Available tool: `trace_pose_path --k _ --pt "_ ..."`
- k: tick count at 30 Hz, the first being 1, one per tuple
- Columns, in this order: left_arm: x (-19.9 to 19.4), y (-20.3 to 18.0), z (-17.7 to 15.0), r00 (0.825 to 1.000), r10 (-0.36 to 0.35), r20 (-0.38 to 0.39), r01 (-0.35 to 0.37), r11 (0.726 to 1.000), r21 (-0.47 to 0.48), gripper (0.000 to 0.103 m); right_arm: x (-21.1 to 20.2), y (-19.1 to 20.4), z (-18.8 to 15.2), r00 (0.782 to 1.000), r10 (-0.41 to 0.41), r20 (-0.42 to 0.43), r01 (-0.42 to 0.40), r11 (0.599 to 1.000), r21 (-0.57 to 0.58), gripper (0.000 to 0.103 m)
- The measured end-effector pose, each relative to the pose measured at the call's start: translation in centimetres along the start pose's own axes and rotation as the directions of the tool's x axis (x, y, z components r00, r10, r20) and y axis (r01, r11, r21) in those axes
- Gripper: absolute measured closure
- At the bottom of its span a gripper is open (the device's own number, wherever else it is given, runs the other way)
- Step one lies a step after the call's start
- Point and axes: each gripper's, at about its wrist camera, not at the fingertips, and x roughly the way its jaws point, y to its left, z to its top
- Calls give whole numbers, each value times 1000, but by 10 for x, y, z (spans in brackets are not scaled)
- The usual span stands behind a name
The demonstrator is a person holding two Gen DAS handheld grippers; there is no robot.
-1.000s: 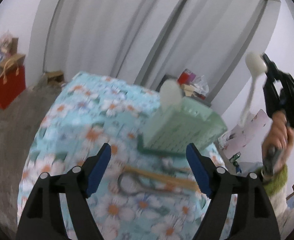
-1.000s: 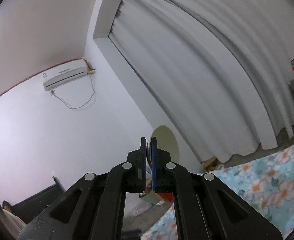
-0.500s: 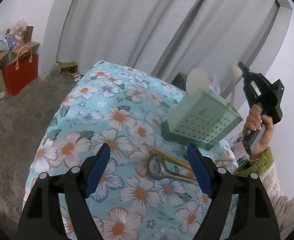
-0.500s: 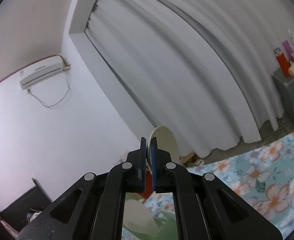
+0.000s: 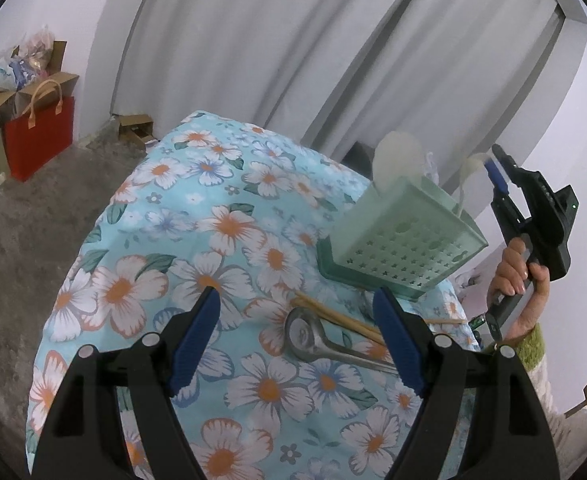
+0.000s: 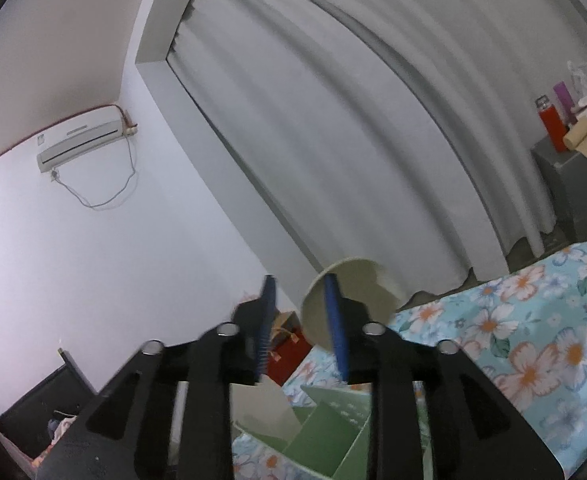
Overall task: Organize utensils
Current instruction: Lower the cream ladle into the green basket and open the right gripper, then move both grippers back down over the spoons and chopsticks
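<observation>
Utensil holder (image 5: 401, 240), pale green and perforated, stands on the floral tablecloth (image 5: 213, 240) at the far right. Two white spoons (image 5: 397, 160) stand upright inside it. Right gripper (image 6: 301, 320) hovers above the holder, jaws parted and empty. Left gripper (image 5: 297, 340) hangs nearer, jaws spread wide. Chopsticks (image 5: 333, 314) and a metal opener (image 5: 325, 340) lie on the cloth just in front of the holder.

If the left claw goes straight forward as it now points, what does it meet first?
Most likely the metal spoon and wooden chopsticks lying on the flowered tablecloth, centred between the open left claw. The green utensil holder stands just beyond. Depth is uncertain.
</observation>
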Motion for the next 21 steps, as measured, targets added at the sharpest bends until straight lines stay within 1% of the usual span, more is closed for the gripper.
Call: trace_pose_path --k 4,9,14,17,18,21 --pt "-4 -6 -2 1000 0 5 0 1000 13 26 -11 3 3 1000 -12 19 13 1000 -5 70" --pt "-11 -12 -6 1000 5 13 -5 1000 26 25 -25 14 6 999 -37 35 38 999 -32 67" --pt "-17 -17 -12 1000 21 15 -22 999 45 23 -40 34 8 997 -59 45 62 995 -73 62" --pt "-19 -19 -16 999 38 13 -39 997 60 21 -51 55 4 997 -74 29 76 991 -113 58" --pt "-19 -20 -18 999 44 8 -44 997 63 21 -52 62 1 997 -79 21 81 989 -127 54" --pt "-17 -21 -26 998 60 -17 -58 996 74 19 -57 85 -14 995 -99 -27 93 980 -175 49"
